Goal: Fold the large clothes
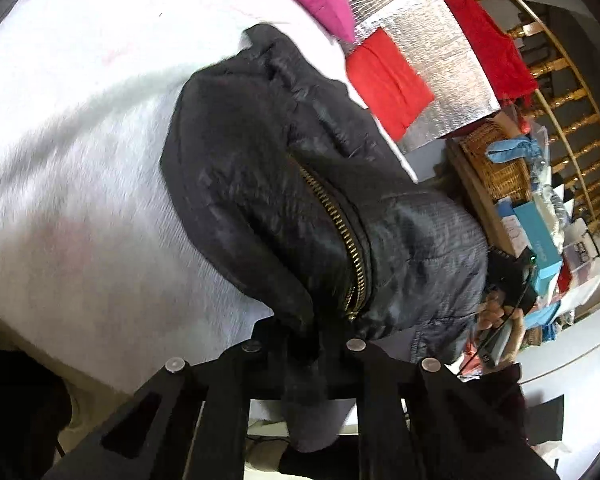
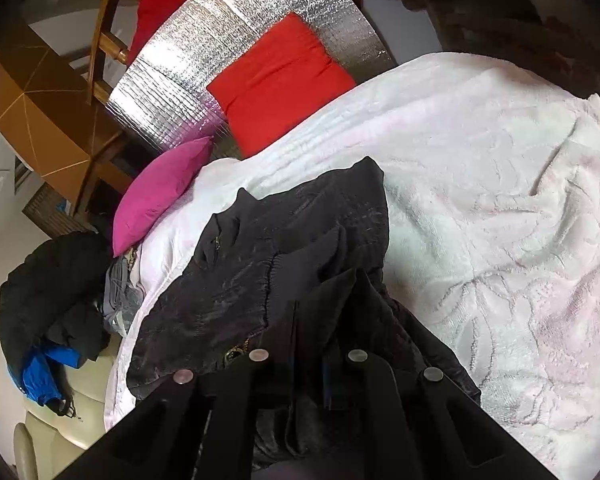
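A black jacket (image 1: 260,168) with a brass zipper (image 1: 340,224) lies bunched on a white fleecy blanket (image 1: 80,140). My left gripper (image 1: 304,344) is shut on a fold of the jacket's edge, and dark cloth hangs down between its fingers. In the right wrist view the same jacket (image 2: 236,280) is crumpled on the blanket (image 2: 500,200). My right gripper (image 2: 312,320) is shut on another part of its edge, and cloth covers the fingertips. At the jacket's right side in the left wrist view, a person's hand (image 1: 494,314) holds the other gripper's body.
A magenta cushion (image 2: 160,196) and a red cushion (image 2: 280,80) lie beyond the blanket on a silver foil mat (image 2: 204,60). Dark and blue clothes (image 2: 48,312) are piled on a cream seat at left. A wicker basket (image 1: 496,160), boxes and a golden railing (image 1: 560,100) stand at right.
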Action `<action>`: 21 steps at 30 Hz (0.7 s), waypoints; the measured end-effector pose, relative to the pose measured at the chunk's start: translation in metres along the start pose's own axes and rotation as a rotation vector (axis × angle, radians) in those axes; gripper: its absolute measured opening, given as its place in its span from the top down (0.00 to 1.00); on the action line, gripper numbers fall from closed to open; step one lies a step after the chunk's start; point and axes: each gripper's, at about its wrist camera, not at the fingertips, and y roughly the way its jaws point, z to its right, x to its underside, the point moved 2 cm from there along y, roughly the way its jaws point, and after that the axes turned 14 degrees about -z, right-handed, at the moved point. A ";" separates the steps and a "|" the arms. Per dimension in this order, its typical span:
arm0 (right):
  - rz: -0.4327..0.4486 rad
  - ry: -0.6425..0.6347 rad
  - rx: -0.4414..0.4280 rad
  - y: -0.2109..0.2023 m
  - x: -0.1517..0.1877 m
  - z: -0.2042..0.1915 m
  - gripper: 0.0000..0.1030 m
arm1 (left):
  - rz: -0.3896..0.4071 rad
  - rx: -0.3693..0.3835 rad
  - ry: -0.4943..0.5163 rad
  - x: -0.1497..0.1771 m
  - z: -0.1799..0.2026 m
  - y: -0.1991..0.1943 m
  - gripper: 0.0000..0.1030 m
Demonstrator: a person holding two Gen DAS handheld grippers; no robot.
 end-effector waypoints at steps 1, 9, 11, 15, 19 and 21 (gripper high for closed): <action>0.005 -0.001 -0.004 -0.001 0.000 -0.001 0.91 | 0.008 0.012 0.003 -0.004 0.002 -0.003 0.91; 0.085 -0.034 -0.043 -0.019 -0.010 -0.016 0.91 | 0.145 0.097 0.116 -0.077 0.047 -0.055 0.92; 0.110 -0.023 -0.057 -0.019 -0.019 -0.017 0.91 | 0.167 0.111 0.132 -0.104 0.058 -0.061 0.92; 0.147 0.012 -0.076 -0.013 -0.043 -0.013 0.91 | 0.195 0.101 0.156 -0.183 0.077 -0.051 0.92; 0.159 0.058 -0.086 0.009 -0.076 -0.003 0.91 | 0.185 0.071 0.125 -0.263 0.076 -0.014 0.92; 0.136 0.075 -0.080 0.032 -0.095 0.003 0.91 | 0.163 0.030 0.078 -0.306 0.061 0.018 0.93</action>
